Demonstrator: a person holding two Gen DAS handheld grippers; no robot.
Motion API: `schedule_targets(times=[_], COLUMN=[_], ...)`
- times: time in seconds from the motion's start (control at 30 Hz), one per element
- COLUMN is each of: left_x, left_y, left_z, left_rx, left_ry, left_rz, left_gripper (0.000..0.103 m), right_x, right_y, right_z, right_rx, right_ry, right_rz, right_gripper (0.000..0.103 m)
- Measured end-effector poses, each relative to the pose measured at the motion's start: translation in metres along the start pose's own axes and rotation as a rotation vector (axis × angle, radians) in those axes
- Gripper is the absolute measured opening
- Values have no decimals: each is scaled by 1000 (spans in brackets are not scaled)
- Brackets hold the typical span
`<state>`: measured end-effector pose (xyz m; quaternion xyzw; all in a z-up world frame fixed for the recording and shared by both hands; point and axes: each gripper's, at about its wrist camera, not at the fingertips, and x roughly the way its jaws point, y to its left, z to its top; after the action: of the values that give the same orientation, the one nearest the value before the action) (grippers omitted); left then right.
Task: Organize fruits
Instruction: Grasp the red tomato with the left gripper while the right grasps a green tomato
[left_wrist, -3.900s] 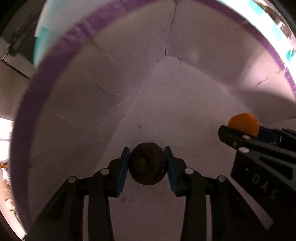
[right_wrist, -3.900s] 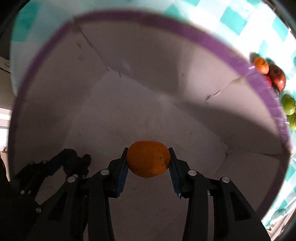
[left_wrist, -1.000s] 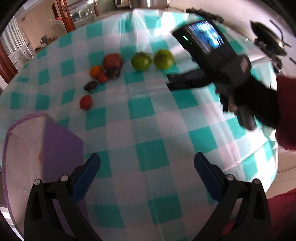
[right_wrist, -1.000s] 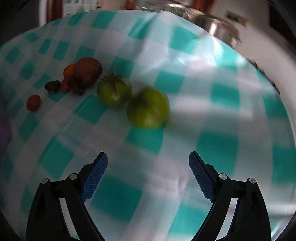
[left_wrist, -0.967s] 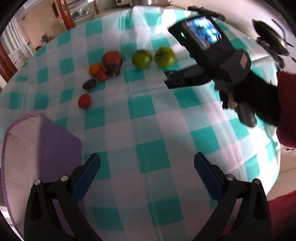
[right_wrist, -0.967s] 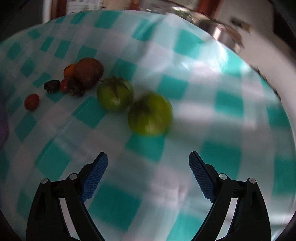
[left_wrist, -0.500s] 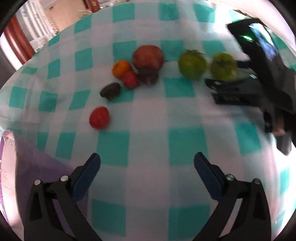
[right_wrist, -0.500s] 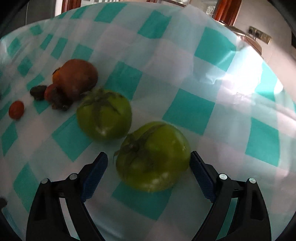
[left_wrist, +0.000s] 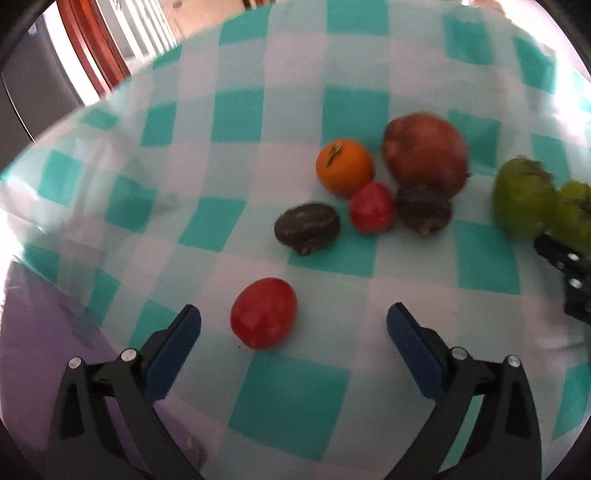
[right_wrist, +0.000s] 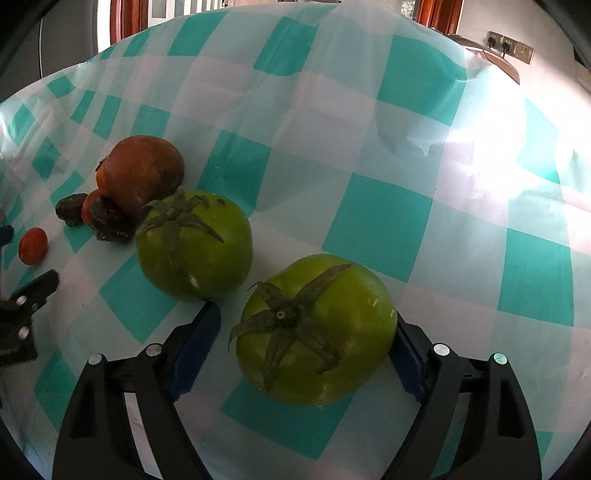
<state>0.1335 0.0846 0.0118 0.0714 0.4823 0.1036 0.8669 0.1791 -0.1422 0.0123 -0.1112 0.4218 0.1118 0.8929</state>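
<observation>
Between right gripper (right_wrist: 306, 332) pads: green tomato (right_wrist: 314, 330)

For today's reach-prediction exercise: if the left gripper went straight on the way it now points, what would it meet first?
Probably the small red tomato, lying on the checked tablecloth just ahead of the open left gripper, slightly left of its centre line. Depth is uncertain.

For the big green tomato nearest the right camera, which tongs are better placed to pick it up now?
The right tongs: they are open with the green tomato already between the two pads. The left tongs are open around a small red tomato instead.
</observation>
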Motion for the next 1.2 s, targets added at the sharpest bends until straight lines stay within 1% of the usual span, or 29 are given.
schedule_targets(times=[0.13,0.23,0.27,0.4,0.43,0.53,0.6,0.67,0.73,0.83,0.9,1.0,1.1,1.2], left_x=[14,19,18,13,10,4,0,-6,-9,-11,-14,-26,-42,-61], left_y=[19,27,27,27,25,22,22,17,20,21,20,12,6,3], left_z=[10,14,15,17,16,15,15,8,7,9,9,-2,-18,-40], left_rx=[-58,-111,-109,-104,-98,-86,-80,-71,-67,-67,-66,-51,-25,-5], left_ry=[50,62,59,39,31,16,12,9,8,15,22,44,55,63], left_rz=[-97,-190,-184,-186,-188,-195,-196,-197,-200,-202,-209,-255,-288,-323], left_gripper=[102,87,83,71,65,50,45,38,34,33,33,33,33,33], right_x=[1,1,1,-2,-2,-2,-2,-2,-2,-2,-4,-6,-18,-37], right_y=[10,10,10,12,12,13,14,14,14,13,8,6,10,19], right_z=[-2,-2,-3,-4,-4,-4,-4,-4,-4,-4,-4,-7,-18,-36], right_rx=[-1,-1,0,1,1,1,-1,0,1,9,39,49,59,86], right_ry=[-1,-1,-1,-1,-1,-1,-1,-1,-1,-5,-13,-13,-2,21], right_rz=[0,0,0,-1,-1,-3,-3,-3,-3,-15,-32,-11,-3,6], right_gripper=[84,84,84,84,84,84,84,84,84,79,66,66,65,65])
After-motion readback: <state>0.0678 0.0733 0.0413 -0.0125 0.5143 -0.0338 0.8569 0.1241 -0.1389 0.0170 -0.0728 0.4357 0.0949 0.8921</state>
